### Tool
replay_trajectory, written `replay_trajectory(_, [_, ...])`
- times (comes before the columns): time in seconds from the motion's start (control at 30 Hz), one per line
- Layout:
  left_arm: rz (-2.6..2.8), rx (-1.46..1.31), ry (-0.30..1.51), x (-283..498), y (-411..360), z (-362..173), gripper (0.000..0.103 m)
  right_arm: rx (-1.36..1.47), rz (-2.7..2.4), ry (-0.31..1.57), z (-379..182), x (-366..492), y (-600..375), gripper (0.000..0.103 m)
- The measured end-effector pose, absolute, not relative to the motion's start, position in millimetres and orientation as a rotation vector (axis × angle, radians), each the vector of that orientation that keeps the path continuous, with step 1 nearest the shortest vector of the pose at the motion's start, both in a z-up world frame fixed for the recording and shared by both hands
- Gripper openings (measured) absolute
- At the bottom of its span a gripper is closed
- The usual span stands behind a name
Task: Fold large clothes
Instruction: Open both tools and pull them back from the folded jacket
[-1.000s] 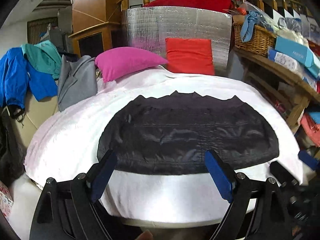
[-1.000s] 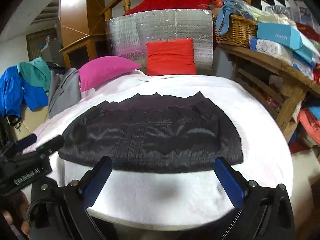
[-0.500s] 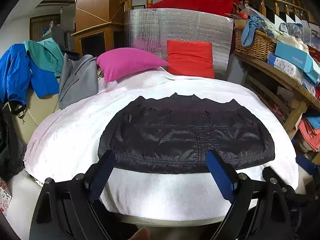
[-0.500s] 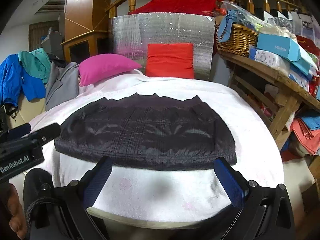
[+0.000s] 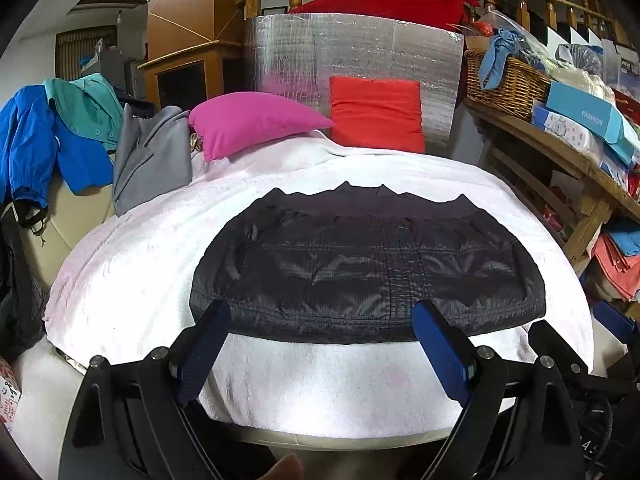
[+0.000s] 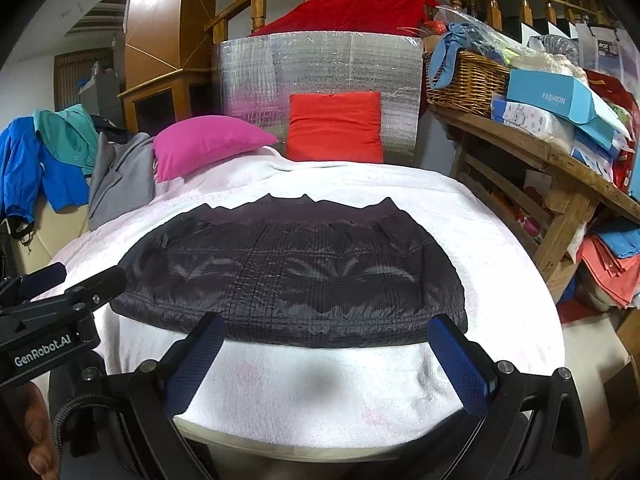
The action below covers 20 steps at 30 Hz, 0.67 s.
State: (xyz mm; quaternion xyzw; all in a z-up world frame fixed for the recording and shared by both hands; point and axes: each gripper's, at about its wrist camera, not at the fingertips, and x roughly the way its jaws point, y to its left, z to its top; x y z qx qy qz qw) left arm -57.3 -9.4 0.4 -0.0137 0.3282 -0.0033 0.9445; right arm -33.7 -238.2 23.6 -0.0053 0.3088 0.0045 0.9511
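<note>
Grippers, left (image 5: 320, 322) and right (image 6: 326, 334), are held wide and empty before a flat black quilted jacket (image 5: 368, 268); its near hem is judged next to be pinched.

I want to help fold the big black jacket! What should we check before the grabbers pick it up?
1. Left gripper open and holding nothing: ok.
2. Right gripper open and holding nothing: ok.
3. Black jacket spread flat on the white blanket: ok, only small wrinkles.
4. Jacket's near edge within view of both grippers: ok, it lies just beyond the fingertips, not touched yet.
5. Room to fold: ok, the pink pillow and red pillow sit apart from the jacket at the far end.
6. Sleeves tucked in or not: cannot tell.
</note>
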Motion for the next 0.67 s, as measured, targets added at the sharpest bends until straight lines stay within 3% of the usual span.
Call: replay_trajectory(0.67, [-0.025,-0.001,0.675,-57.9,-15.3,-2.2,0.092,-0.019,0.003,0.634,22.0,-31.4,-239.5,0.103])
